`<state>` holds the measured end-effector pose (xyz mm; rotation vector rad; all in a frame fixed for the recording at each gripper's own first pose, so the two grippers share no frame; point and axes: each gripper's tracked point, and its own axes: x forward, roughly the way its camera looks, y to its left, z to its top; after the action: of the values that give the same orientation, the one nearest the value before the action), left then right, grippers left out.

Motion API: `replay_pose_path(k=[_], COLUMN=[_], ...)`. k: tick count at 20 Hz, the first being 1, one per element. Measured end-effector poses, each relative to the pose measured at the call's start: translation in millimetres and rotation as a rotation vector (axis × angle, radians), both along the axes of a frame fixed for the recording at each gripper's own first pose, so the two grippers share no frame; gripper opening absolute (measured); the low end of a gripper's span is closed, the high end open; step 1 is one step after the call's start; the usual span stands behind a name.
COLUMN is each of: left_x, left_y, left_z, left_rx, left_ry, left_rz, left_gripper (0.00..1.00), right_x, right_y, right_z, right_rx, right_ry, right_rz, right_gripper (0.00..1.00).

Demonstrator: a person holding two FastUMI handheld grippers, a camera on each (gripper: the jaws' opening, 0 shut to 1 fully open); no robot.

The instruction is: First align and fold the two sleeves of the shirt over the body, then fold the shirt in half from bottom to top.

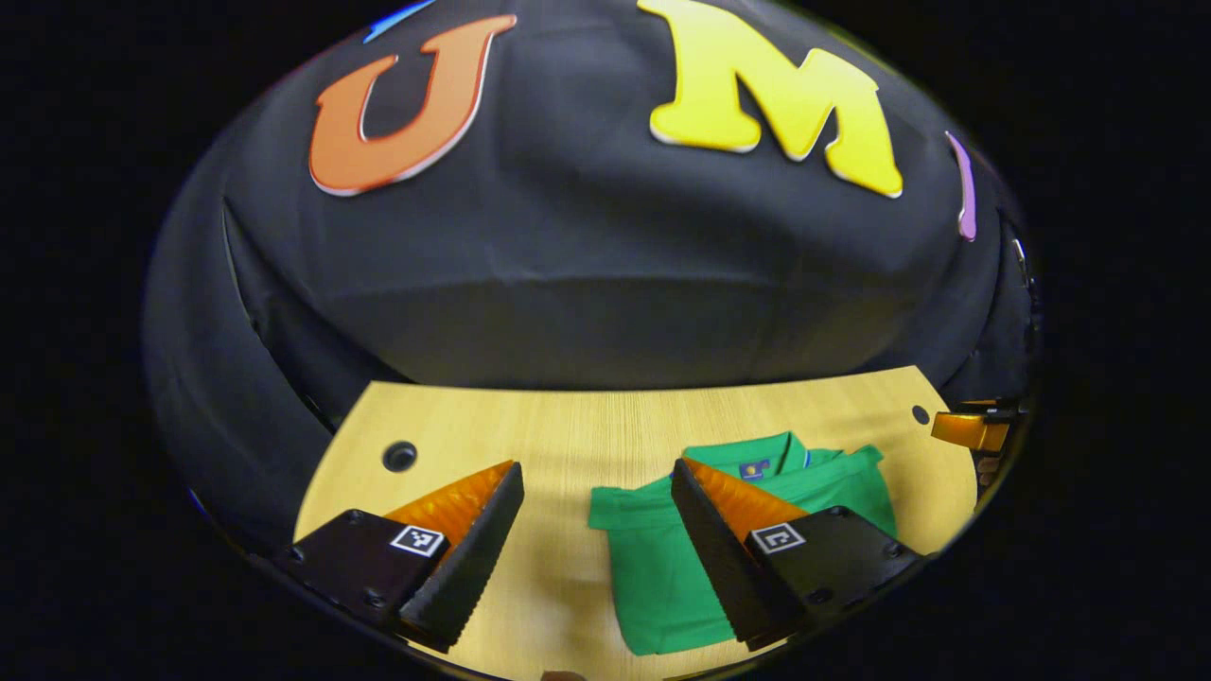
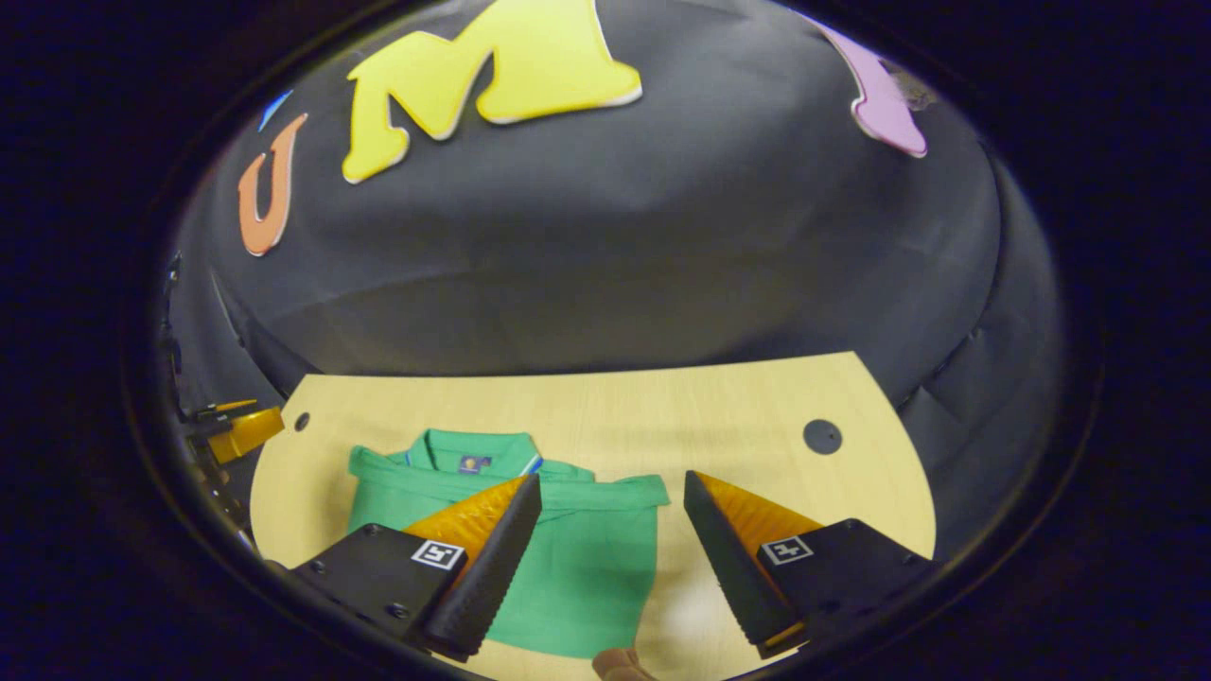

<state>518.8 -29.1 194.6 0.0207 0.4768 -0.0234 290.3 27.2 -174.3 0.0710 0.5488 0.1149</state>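
Here the green shirt [image 1: 662, 577] lies flat on the wooden table [image 1: 568, 426], collar toward the far edge and hem toward the near edge, both sleeves already folded in over the body so the outline is a narrow rectangle. In the right gripper view the shirt [image 2: 577, 567] sits left of the table's centre, well short of the far edge. The left gripper [image 1: 596, 482] hovers above the shirt's left side, fingers spread wide, holding nothing. The right gripper [image 2: 613, 492] hovers above the shirt's right edge, likewise wide open and empty. Round holes [image 2: 822, 436] mark the table's far corners.
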Motion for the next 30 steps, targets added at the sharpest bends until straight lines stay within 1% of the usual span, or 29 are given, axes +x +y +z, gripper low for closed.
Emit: replay_pose_path(k=[2, 3, 4, 7, 8, 9, 12, 13, 14, 17, 18, 19, 21, 24, 25, 26, 28, 29, 30], left_x=[-26.8, -40.7, -55.5, -106.0, -124.7, -140.9, -177.0, -188.2, -199.9, -228.3, -238.2, -247.5, -263.3, -278.1, -279.5, -281.0, -281.1, -281.5, -281.2], left_y=[-4.1, -7.8, -9.4, -11.0, -10.9, -10.5, -10.5, -11.0, -11.3, -7.5, -7.0, -7.8, -11.5, -20.0, -24.0, -27.2, -32.2, -34.1, -35.7], left_z=[40.7, 57.5, 73.9, 119.4, 131.6, 142.4, 159.9, 165.0, 171.0, 182.6, 183.1, 180.5, 174.0, 160.7, 157.3, 153.3, 148.4, 148.7, 148.9], left_rx=[0.004, -0.001, -0.012, -0.045, -0.050, -0.052, -0.068, -0.081, -0.080, -0.034, -0.027, -0.027, -0.051, -0.084, -0.091, -0.095, -0.091, -0.085, -0.084], left_ry=[-0.063, -0.094, -0.124, -0.194, -0.210, -0.221, -0.270, -0.281, -0.297, -0.360, -0.372, -0.379, -0.393, -0.393, -0.390, -0.382, -0.371, -0.373, -0.376], left_rz=[0.000, 0.005, 0.008, 0.014, 0.019, 0.025, 0.044, 0.046, 0.045, 0.057, 0.062, 0.070, 0.080, 0.076, 0.071, 0.066, 0.057, 0.050, 0.044], left_gripper=[1.00, 1.00, 1.00, 1.00, 1.00, 1.00, 1.00, 1.00, 1.00, 1.00, 1.00, 1.00, 1.00, 1.00, 1.00, 1.00, 1.00, 1.00, 1.00], right_x=[-32.1, -47.3, -62.1, -114.3, -132.0, -148.9, -192.0, -205.7, -218.2, -252.3, -260.7, -269.4, -284.5, -298.0, -300.8, -301.5, -303.9, -302.3, -302.2], right_y=[-5.3, -13.2, -20.1, -18.7, -19.7, -18.8, -20.7, -19.8, -18.9, -12.2, -8.9, -3.7, 10.3, 35.3, 43.5, 49.7, 58.6, 61.2, 65.0], right_z=[41.2, 61.5, 84.2, 143.9, 158.0, 168.3, 190.0, 193.7, 194.2, 189.3, 185.8, 181.6, 174.5, 164.8, 164.8, 164.8, 165.9, 165.0, 164.2], right_rx=[-0.027, -0.065, -0.097, -0.139, -0.149, -0.152, -0.128, -0.114, -0.101, -0.102, -0.107, -0.114, -0.140, -0.166, -0.167, -0.171, -0.171, -0.169, -0.161], right_ry=[-0.071, -0.116, -0.171, -0.316, -0.349, -0.377, -0.441, -0.454, -0.463, -0.493, -0.505, -0.517, -0.537, -0.530, -0.528, -0.528, -0.528, -0.525, -0.518], right_rz=[-0.020, -0.044, -0.064, -0.069, -0.068, -0.069, -0.096, -0.096, -0.097, -0.082, -0.073, -0.060, -0.010, 0.065, 0.084, 0.095, 0.105, 0.104, 0.105], right_gripper=[0.98, 0.97, 0.92, 0.92, 0.96, 0.92, 0.92, 0.95, 0.92, 0.92, 0.96, 0.92, 0.92, 0.93, 0.96, 0.93, 0.93, 0.95, 0.93])
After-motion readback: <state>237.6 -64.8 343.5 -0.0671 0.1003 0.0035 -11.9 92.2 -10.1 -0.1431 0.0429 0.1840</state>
